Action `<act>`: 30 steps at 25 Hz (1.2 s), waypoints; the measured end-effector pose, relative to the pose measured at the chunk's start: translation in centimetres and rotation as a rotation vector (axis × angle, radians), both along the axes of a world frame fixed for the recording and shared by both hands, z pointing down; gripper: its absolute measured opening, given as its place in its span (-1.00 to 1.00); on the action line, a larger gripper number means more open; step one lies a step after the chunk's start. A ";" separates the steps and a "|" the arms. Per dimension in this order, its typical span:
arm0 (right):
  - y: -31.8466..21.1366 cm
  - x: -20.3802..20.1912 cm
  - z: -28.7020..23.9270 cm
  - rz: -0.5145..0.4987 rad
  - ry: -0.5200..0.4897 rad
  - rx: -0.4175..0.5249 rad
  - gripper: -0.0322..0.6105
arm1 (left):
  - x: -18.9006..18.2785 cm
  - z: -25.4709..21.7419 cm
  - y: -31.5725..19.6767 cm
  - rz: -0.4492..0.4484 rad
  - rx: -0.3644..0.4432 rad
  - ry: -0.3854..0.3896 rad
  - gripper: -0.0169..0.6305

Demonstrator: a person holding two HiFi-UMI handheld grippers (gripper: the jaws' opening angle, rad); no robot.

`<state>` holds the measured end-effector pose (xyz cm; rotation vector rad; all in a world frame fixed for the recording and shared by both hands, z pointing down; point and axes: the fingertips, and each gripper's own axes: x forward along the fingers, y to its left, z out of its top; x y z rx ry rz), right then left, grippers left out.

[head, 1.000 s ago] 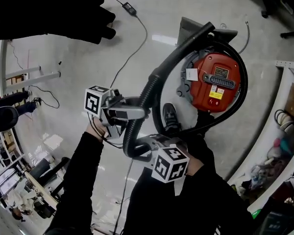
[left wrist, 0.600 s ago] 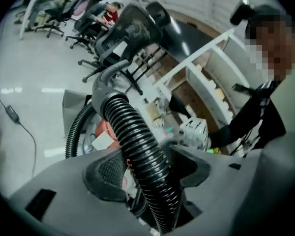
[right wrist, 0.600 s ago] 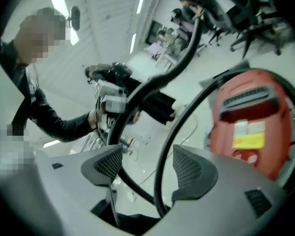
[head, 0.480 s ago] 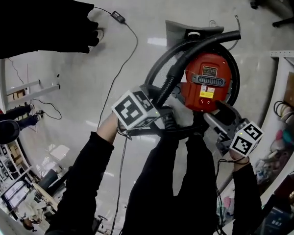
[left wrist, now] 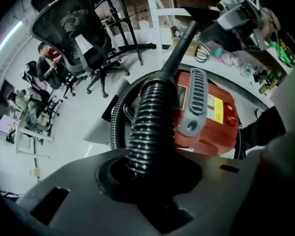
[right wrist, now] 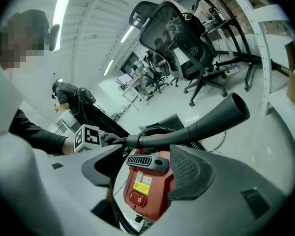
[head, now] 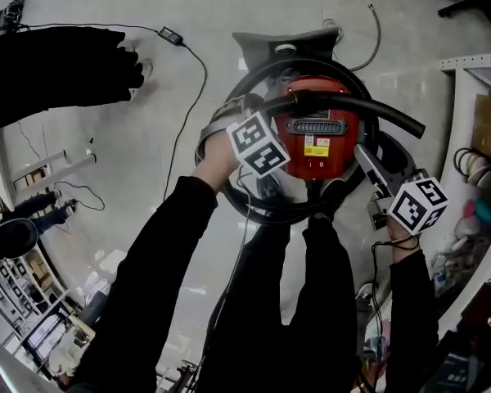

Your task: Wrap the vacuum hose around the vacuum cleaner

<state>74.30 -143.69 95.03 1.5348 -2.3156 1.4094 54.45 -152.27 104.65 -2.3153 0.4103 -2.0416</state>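
Your left tool (left wrist: pixel 152 180), at the left side of the vacuum cleaner (head: pixel 315 133), has just been closing and now clamps the ribbed vacuum hose (left wrist: pixel 152 127), which runs through its jaws. Your right tool (right wrist: pixel 142 173), at the cleaner's right side, has just been opening. Its jaws stand apart, gripping nothing, and the red body shows through the gap. The hose rings the cleaner on the floor (head: pixel 147 178). Its rigid nozzle end (head: pixel 393 115) crosses the cleaner's top and sticks out to the right. Probably best: hold the left clamp firm against the coil and take the nozzle with the right tool without springing the loop.
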 end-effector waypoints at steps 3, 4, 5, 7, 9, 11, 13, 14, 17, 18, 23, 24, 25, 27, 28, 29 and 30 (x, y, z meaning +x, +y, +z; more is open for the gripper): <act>-0.2 0.7 0.2 -0.010 0.018 0.007 0.05 | 1.8 0.4 -1.9 -0.079 0.002 0.007 -0.55; -0.3 0.9 0.3 -0.009 0.016 0.005 0.05 | 2.4 0.4 -2.7 -0.092 0.009 0.004 -0.55; -0.5 1.2 0.4 -0.007 0.013 0.001 0.05 | 3.0 0.4 -3.5 -0.091 0.025 -0.007 -0.55; -1.1 2.0 0.5 0.003 0.002 -0.008 0.05 | 4.1 0.8 -5.0 -0.058 0.067 -0.054 -0.55; -1.7 2.7 0.6 0.013 -0.014 -0.015 0.05 | 4.8 1.6 -6.2 -0.021 0.105 -0.127 -0.56; -2.0 3.2 0.7 0.012 -0.021 -0.016 0.05 | 4.9 2.5 -7.1 0.020 0.146 -0.198 -0.57; -2.0 3.5 0.9 0.007 -0.026 -0.013 0.05 | 4.9 2.9 -7.5 0.054 0.172 -0.221 -0.57; -1.9 3.4 0.9 0.004 -0.030 -0.012 0.05 | 4.9 3.0 -7.6 0.055 0.175 -0.215 -0.56; -1.2 3.0 1.2 -0.011 -0.043 -0.017 0.05 | 4.2 3.0 -7.7 0.016 0.188 -0.182 -0.37; -1.0 2.8 1.3 -0.012 -0.047 -0.023 0.05 | 3.9 3.0 -7.8 0.007 0.193 -0.176 -0.27; -0.2 2.0 1.9 0.000 -0.070 -0.040 0.05 | 3.3 3.0 -8.0 0.017 0.208 -0.164 -0.18; -0.1 1.8 1.9 -0.001 -0.072 -0.040 0.05 | 3.3 2.7 -8.2 0.017 0.224 -0.158 -0.18; -0.1 1.5 1.8 -0.003 -0.071 -0.041 0.05 | 3.3 2.4 -8.4 0.012 0.238 -0.148 -0.18; -0.1 1.1 1.6 -0.007 -0.073 -0.040 0.05 | 3.2 1.6 -8.8 -0.008 0.263 -0.120 -0.18; -0.1 1.0 1.5 -0.005 -0.076 -0.038 0.05 | 3.1 1.3 -9.0 -0.021 0.270 -0.106 -0.18; -0.2 0.8 1.4 -0.001 -0.080 -0.036 0.05 | 2.8 1.0 -9.0 -0.034 0.272 -0.093 -0.18; -0.2 0.7 1.4 0.002 -0.081 -0.036 0.05 | 2.5 0.7 -8.9 -0.047 0.271 -0.081 -0.16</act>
